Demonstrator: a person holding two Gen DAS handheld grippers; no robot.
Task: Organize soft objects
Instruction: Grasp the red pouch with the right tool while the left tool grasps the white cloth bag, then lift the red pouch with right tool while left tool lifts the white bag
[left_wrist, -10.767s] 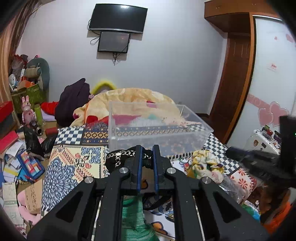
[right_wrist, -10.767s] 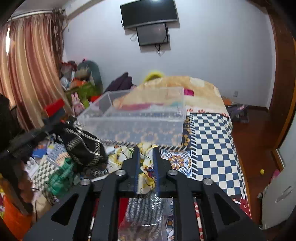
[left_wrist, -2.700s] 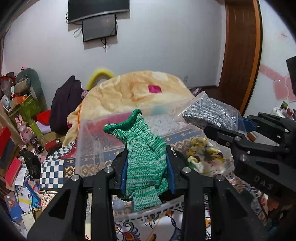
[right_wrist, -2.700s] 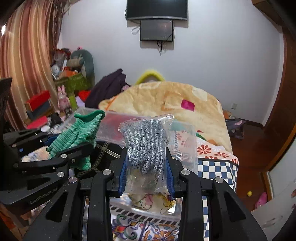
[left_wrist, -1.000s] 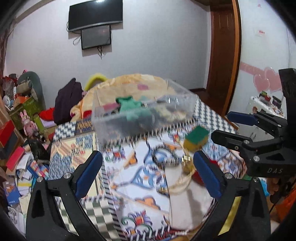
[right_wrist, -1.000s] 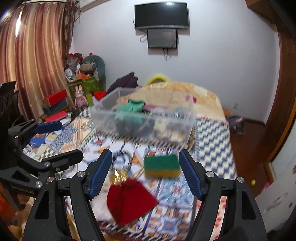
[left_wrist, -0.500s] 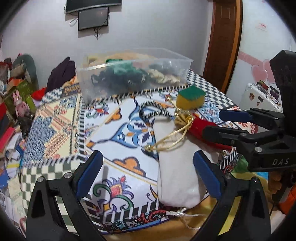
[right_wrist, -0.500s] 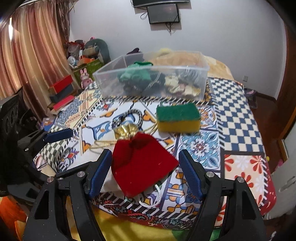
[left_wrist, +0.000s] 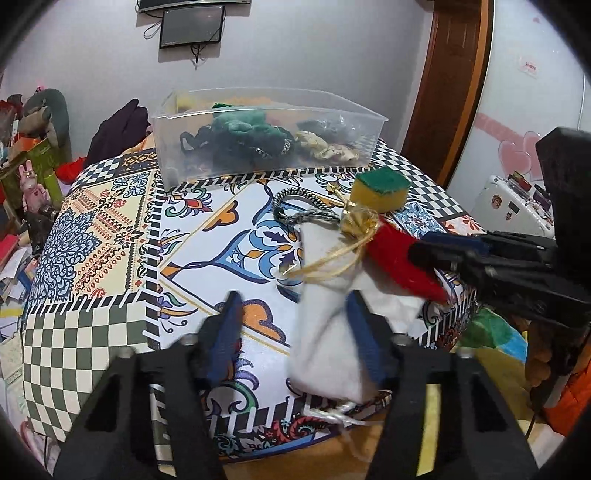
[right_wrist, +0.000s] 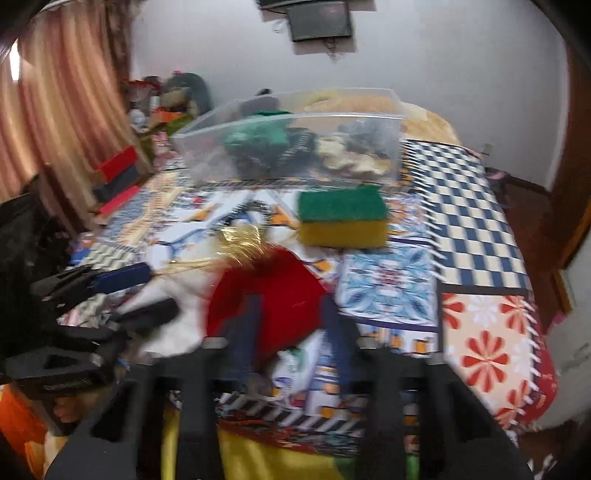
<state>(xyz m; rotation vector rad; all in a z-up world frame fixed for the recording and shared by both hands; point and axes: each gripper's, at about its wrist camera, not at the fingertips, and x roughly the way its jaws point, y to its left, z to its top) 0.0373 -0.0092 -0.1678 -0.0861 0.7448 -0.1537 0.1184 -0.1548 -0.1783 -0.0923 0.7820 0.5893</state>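
A dark wall-mounted screen (left_wrist: 191, 22) hangs above. Pinkish striped curtains (right_wrist: 55, 110) fall beside red flat boxes (right_wrist: 118, 166). A brown wooden door frame (left_wrist: 443, 88) stands opposite.

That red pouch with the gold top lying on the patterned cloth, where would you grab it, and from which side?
Probably by its broad red body, from the near edge of the table. The red pouch lies flat with its wide end toward the right gripper, whose open fingers already straddle it. The gathered gold neck points away toward the sponge, and its cords trail over the white pouch.
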